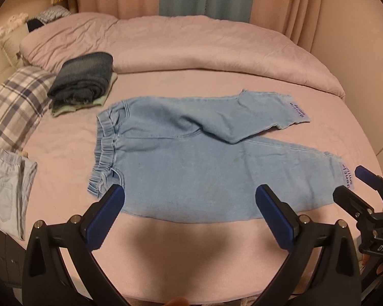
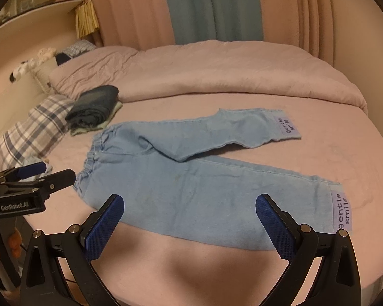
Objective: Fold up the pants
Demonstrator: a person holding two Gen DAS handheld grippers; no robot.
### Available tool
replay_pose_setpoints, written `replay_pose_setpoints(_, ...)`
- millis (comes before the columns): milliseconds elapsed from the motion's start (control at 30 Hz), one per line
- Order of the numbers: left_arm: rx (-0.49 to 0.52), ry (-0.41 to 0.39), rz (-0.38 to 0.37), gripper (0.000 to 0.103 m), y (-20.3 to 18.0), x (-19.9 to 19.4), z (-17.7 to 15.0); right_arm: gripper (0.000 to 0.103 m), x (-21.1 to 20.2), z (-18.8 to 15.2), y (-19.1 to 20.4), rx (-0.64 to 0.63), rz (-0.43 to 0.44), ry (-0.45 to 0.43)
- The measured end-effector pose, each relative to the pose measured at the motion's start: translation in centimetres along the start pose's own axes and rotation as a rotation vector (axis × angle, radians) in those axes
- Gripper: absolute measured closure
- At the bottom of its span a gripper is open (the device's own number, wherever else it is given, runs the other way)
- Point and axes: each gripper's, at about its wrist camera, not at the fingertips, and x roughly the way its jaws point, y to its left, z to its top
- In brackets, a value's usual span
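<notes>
From the left wrist, the light blue denim pants (image 1: 191,158) lie spread flat on the pink bed sheet (image 1: 71,137), waistband left and both legs splayed right, unfolded, while the left gripper (image 1: 190,204) hovers at their near edge with jaws wide and empty. From the right wrist, the right gripper (image 2: 189,210) hangs likewise wide and empty over the near leg, so I judge folding has not begun; a folded dark stack (image 2: 94,109) suggests other garments are done.

Both wrist views low at bed (image 1: 191,255) edge, facing curtains, sharing the pants (image 1: 191,158)
</notes>
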Motion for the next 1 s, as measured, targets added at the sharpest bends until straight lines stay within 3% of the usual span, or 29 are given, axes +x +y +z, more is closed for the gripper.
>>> replay_pose_setpoints(167,-0.171,0.074,-0.153,0.000,3.8,3.2,-0.9,0.000,1.4,-0.8,1.3,-0.090,0.027,0.030)
replay_pose_setpoints(300,-0.361,0.121,-0.132,0.001,8.8,6.5,-3.4,0.000,4.6,-3.0,4.1,-0.271,0.010,0.081)
replay_pose_setpoints(433,-0.569,0.104,-0.158,0.003,13.9,8.7,-6.5,0.001,7.7,-5.7,7.6,-0.442,0.074,0.130)
replay_pose_setpoints(533,-0.674,0.100,-0.213,0.008,16.2,10.7,-7.7,0.004,9.7,-7.3,11.0,-0.579,0.119,0.094)
replay_pose_setpoints(700,-0.737,0.070,-0.238,0.025,17.4,12.8,-6.7,0.030,13.5,-8.7,15.3,-0.790,0.094,0.058)
replay_pose_setpoints(767,-0.736,0.084,-0.219,0.049,17.7,13.7,-6.1,0.041,14.9,-8.6,16.3,-0.829,0.101,0.053)
replay_pose_setpoints(833,-0.749,0.103,-0.200,0.063,18.0,14.3,-6.1,0.057,15.9,-8.2,17.1,-0.846,0.112,0.043)
replay_pose_setpoints(867,-0.761,0.102,-0.205,0.072,18.3,14.2,-6.1,0.075,16.1,-7.9,17.3,-0.848,0.131,0.054)
replay_pose_setpoints(900,-0.768,0.098,-0.218,0.077,18.5,14.0,-6.2,0.085,16.3,-7.5,17.5,-0.846,0.143,0.066)
replay_pose_setpoints(1000,-0.780,0.075,-0.208,0.087,19.0,12.6,-7.2,0.093,15.9,-7.0,17.8,-0.794,0.183,0.077)
